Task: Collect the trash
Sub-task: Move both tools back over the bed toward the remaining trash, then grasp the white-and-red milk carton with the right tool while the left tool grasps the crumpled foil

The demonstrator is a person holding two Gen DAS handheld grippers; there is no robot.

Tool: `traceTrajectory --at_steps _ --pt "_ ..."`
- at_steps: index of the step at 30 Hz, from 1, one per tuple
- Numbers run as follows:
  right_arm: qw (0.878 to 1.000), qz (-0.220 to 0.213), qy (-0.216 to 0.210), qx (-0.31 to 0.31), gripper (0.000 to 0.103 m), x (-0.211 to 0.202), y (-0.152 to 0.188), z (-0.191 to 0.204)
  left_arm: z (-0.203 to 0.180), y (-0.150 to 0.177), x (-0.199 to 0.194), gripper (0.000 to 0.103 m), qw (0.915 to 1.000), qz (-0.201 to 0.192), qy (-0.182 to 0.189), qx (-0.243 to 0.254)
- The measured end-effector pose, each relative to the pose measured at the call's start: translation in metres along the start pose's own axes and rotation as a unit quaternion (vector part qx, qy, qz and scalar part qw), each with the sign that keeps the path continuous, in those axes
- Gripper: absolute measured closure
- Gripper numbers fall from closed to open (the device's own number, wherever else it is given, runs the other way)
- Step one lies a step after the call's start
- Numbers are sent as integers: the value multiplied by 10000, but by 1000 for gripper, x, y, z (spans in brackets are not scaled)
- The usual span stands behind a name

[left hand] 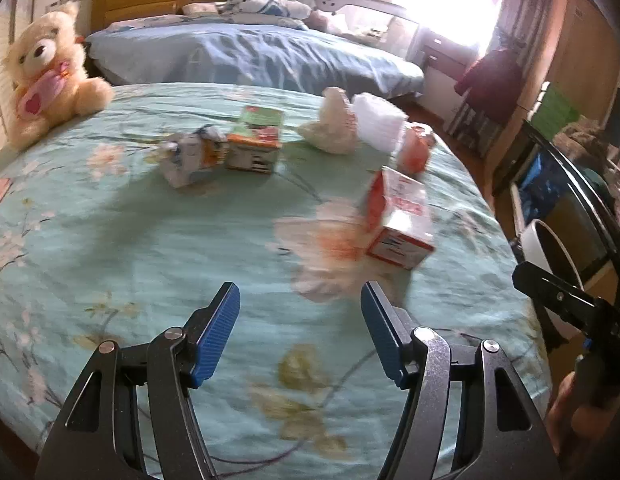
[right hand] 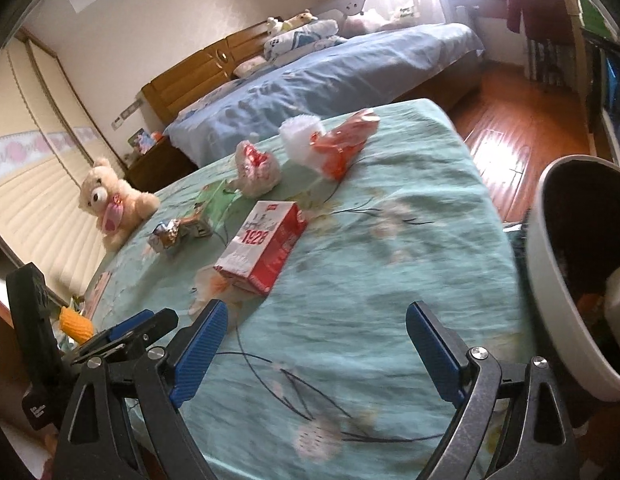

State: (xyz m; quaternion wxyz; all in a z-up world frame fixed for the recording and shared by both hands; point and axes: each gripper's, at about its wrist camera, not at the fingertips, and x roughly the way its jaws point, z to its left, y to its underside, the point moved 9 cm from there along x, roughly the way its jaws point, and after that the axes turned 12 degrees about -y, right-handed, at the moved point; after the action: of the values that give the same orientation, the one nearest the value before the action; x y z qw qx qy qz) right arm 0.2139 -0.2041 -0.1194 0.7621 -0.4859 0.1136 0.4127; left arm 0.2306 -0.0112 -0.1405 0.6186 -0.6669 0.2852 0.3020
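A bed covered with a green flowered sheet (left hand: 130,240) is seen from both wrist cameras, and the trash is scattered across it. The left gripper (left hand: 300,336) is held above the near part of the sheet with its blue pads partly spread and nothing between them. The right gripper (right hand: 315,354) is likewise held over the sheet, its pads spread wide and empty. Nearest to both grippers, a red and white box (right hand: 266,246) is found lying on its side, with a crumpled clear wrapper (right hand: 212,292) touching its near end. Farther back, a green and orange carton (left hand: 256,140) is seen just beside a crushed silver and orange carton (left hand: 192,156). Toward the far edge of the sheet, a crumpled pinkish plastic bag (right hand: 256,168), a white wad of packing material (right hand: 300,136) and an orange wrapper (right hand: 343,140) are gathered close together. A cream teddy bear (left hand: 50,76) is propped at the far left side of the bed, against the wall. At the right edge of the bed, a white bin (right hand: 549,272) with a dark inside is placed, and some white and orange items can be made out in it. A second bed with a blue cover (left hand: 250,56) is seen beyond, set well apart from the trash.
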Motion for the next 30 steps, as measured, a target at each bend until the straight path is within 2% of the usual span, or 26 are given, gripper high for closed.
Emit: traceTrajectory --at_steps 9,17,22,27,30 --pt "9996 231 -125 -83 11 35 -1 23 32 -9 15 38 9993 5 -312 -183" --pt "9995 287 -163 6 11 65 -6 33 55 -31 37 32 9976 -27 -625 -301" --pt "9995 289 -84 -60 11 80 -13 37 67 -53 49 27 9965 -95 -720 -412" --pt "9995 302 31 -103 11 92 -17 36 69 -68 62 27 9967 -94 -668 -448" --pt "9993 330 164 -117 12 99 -19 33 71 -76 68 27 9955 -191 -832 -407"
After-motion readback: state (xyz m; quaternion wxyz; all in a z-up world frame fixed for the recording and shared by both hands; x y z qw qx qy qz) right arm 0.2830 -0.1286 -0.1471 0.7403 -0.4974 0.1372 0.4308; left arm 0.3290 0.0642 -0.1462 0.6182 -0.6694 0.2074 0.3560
